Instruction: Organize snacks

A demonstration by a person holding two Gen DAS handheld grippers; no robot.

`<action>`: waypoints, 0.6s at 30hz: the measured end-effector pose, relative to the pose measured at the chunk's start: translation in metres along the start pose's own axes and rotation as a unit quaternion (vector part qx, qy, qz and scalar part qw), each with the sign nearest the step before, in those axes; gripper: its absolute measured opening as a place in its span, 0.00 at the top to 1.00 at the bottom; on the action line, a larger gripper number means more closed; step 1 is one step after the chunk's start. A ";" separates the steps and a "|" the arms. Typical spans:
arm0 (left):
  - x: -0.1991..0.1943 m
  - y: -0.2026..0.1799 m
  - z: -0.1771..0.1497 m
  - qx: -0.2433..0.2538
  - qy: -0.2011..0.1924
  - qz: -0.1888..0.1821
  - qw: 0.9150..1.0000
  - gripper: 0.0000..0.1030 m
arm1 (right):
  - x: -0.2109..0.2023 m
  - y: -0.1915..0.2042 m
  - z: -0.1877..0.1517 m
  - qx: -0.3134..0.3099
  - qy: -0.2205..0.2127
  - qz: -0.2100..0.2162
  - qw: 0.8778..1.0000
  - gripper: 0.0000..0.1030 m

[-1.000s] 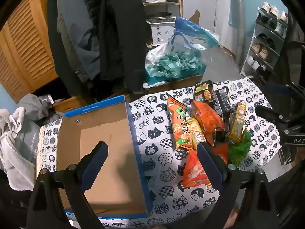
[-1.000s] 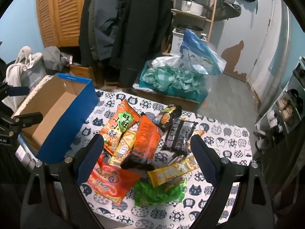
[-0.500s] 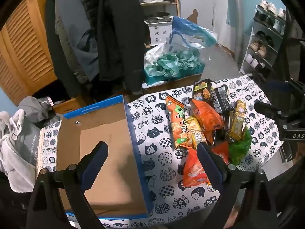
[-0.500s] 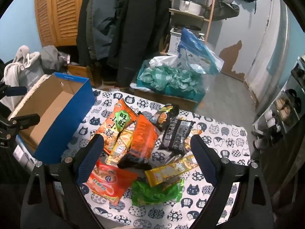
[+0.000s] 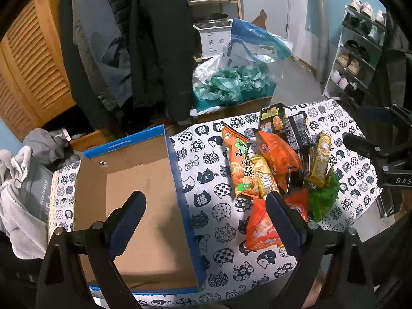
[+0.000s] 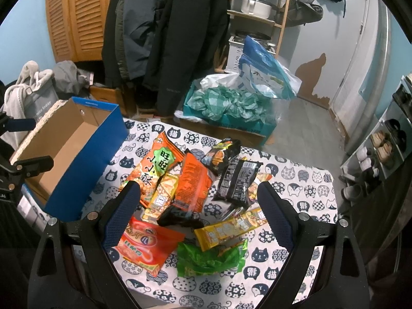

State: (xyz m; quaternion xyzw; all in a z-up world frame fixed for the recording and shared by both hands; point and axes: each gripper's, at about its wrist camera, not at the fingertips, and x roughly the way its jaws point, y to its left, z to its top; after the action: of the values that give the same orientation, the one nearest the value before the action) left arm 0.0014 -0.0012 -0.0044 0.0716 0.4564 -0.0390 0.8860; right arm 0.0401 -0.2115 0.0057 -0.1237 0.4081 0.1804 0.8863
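A pile of snack packets lies on a cat-print tablecloth (image 5: 206, 177): an orange-green packet (image 6: 152, 167), an orange packet (image 6: 193, 185), a black packet (image 6: 237, 180), a yellow bar (image 6: 229, 229), a green bag (image 6: 208, 257) and a red packet (image 6: 146, 244). An empty blue cardboard box (image 5: 144, 195) stands left of the pile. My left gripper (image 5: 206, 203) is open above the box's right wall. My right gripper (image 6: 198, 195) is open above the middle of the pile. Neither holds anything.
Dark coats (image 6: 164, 38) hang behind the table. A box of teal bags (image 6: 229, 105) and a blue bag (image 6: 262, 74) sit on the floor beyond. A shoe rack (image 5: 358, 49) stands at the right. Grey clothes (image 5: 23, 180) lie left of the box.
Both grippers have shifted slightly over the table; the right one has eased forward and down toward the snack pile. Nothing was grasped or moved.
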 end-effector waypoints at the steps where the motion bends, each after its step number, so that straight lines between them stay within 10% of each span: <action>1: 0.001 0.000 0.000 0.000 0.001 -0.001 1.000 0.08 | 0.000 0.002 0.001 0.000 0.000 0.000 1.000 0.12; 18: 0.001 -0.002 -0.002 0.000 0.003 -0.001 1.000 0.08 | 0.001 -0.001 -0.001 -0.002 0.000 0.000 1.000 0.12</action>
State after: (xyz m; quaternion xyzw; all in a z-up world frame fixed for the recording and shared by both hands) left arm 0.0000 -0.0030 -0.0071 0.0714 0.4589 -0.0399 0.8847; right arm 0.0405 -0.2121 0.0042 -0.1253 0.4081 0.1807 0.8860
